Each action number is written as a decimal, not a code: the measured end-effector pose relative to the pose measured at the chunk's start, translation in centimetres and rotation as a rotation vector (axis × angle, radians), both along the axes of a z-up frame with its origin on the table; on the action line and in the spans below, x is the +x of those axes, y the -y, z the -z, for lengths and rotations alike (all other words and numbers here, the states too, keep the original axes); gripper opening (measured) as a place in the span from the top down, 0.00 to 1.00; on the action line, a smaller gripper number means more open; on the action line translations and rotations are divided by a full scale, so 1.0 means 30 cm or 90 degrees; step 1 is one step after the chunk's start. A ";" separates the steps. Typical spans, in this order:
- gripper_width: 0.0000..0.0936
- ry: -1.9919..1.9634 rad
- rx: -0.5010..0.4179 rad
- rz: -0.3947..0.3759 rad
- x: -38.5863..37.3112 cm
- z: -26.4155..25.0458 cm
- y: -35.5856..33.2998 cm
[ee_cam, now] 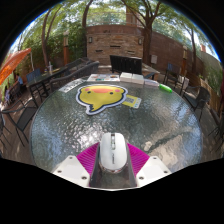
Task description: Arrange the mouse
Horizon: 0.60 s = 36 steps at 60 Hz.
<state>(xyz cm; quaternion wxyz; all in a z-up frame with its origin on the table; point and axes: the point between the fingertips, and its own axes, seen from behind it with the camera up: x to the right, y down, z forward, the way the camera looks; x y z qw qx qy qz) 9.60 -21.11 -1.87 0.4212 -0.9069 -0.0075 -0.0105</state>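
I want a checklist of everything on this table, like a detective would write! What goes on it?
Surface: round glass table, outdoors, its top reflecting the trees.
Job's things: white mouse lying between the pink pads; yellow mouse mat beyond it, mid-table.
Clutter: small yellow sheet beside the mat; dark monitor and papers at the far side; green object near the far edge.
Grippers: gripper, jaws either side of the mouse; whether they press on it cannot be told.
Cables: nothing seen.
Surroundings: patio chairs around the table, brick wall, trees overhead.
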 end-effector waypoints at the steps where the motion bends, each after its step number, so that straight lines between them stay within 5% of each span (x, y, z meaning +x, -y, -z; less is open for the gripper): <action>1: 0.52 0.004 -0.002 0.001 -0.005 -0.002 0.007; 17: 0.62 0.034 -0.003 0.032 0.002 -0.121 -0.002; 30: 0.62 -0.010 0.165 0.036 -0.014 -0.688 -0.313; 36: 0.62 -0.032 0.210 0.023 -0.046 -0.822 -0.526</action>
